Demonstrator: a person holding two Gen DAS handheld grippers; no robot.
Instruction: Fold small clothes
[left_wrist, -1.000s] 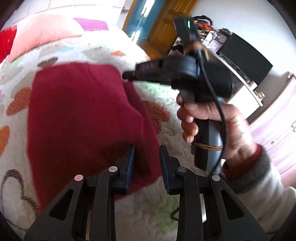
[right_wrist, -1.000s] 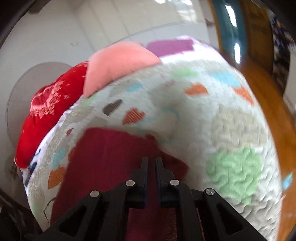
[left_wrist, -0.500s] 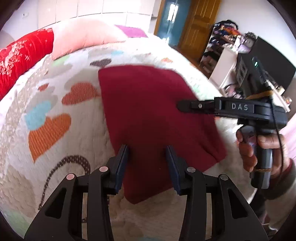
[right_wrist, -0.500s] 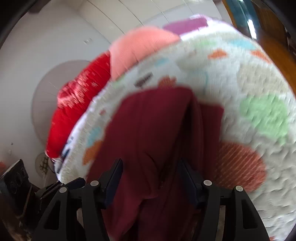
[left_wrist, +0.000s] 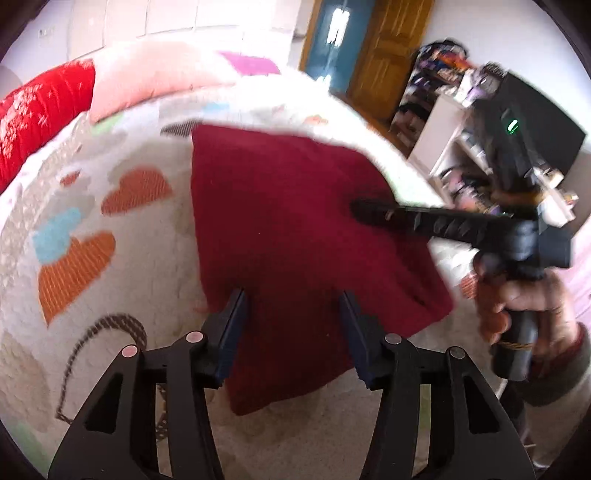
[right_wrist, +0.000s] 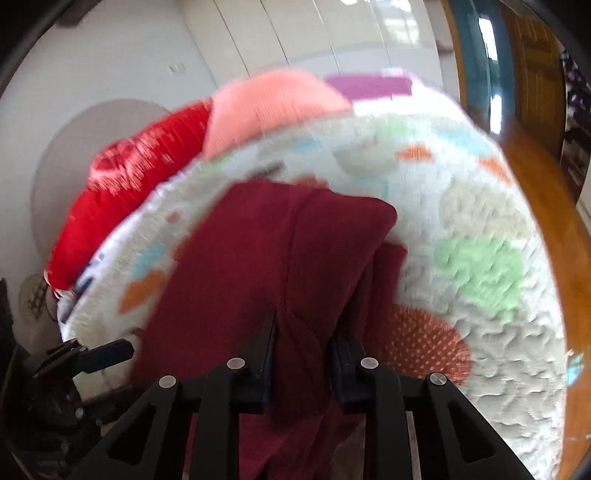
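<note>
Fingers (right_wrist: 266, 339) of the right gripper (right_wrist: 304, 350), just closing, pinch the red cloth's (left_wrist: 295, 221) fold; left gripper (left_wrist: 291, 332) fingers, just opening, stand spread over its near edge.

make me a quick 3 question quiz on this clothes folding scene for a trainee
1. True or false: the dark red garment lies on a quilt printed with hearts.
2. What is between the right gripper jaws? A) a raised fold of the garment B) the pink pillow C) nothing
3. Fill in: beside the pink pillow lies a ___ pillow.

Key: 1 true; 2 A; 3 red.
</note>
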